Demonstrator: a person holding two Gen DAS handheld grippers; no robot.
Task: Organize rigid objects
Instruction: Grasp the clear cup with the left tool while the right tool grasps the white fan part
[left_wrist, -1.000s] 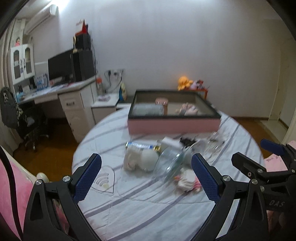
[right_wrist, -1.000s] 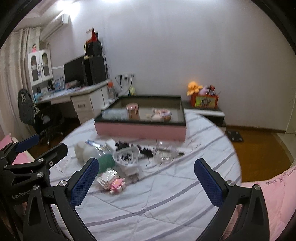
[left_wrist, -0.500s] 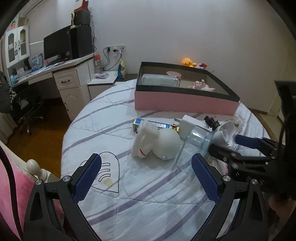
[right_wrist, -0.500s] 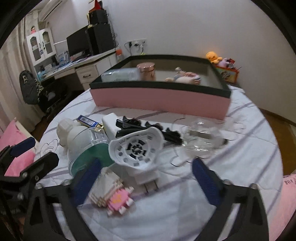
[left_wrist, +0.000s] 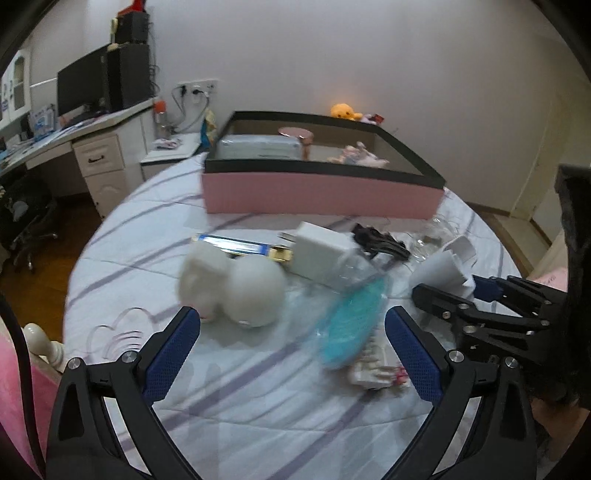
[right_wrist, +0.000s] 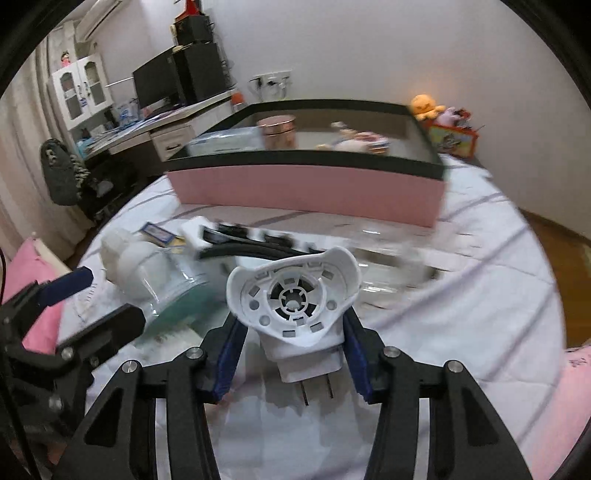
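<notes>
My right gripper (right_wrist: 291, 354) is shut on a white plug-in device (right_wrist: 295, 302) with two metal prongs, its blue pads (right_wrist: 231, 354) pressed on both sides. It also shows in the left wrist view (left_wrist: 445, 271). My left gripper (left_wrist: 291, 350) is open and empty above a white round toy (left_wrist: 236, 291) and a clear bottle with teal inside (left_wrist: 351, 310). A pink box with a black rim (left_wrist: 321, 192) stands at the far side and holds several items.
On the striped cloth lie a white charger block (left_wrist: 321, 247), a blue-and-gold tube (left_wrist: 240, 245), black clips (left_wrist: 380, 242), clear plastic pieces (left_wrist: 436, 232) and a small block toy (left_wrist: 376, 373). A desk with a monitor (left_wrist: 85, 92) stands far left.
My right gripper moved in and shut on the white plug-in device. My left gripper moved closer to the white toy and the bottle, still open.
</notes>
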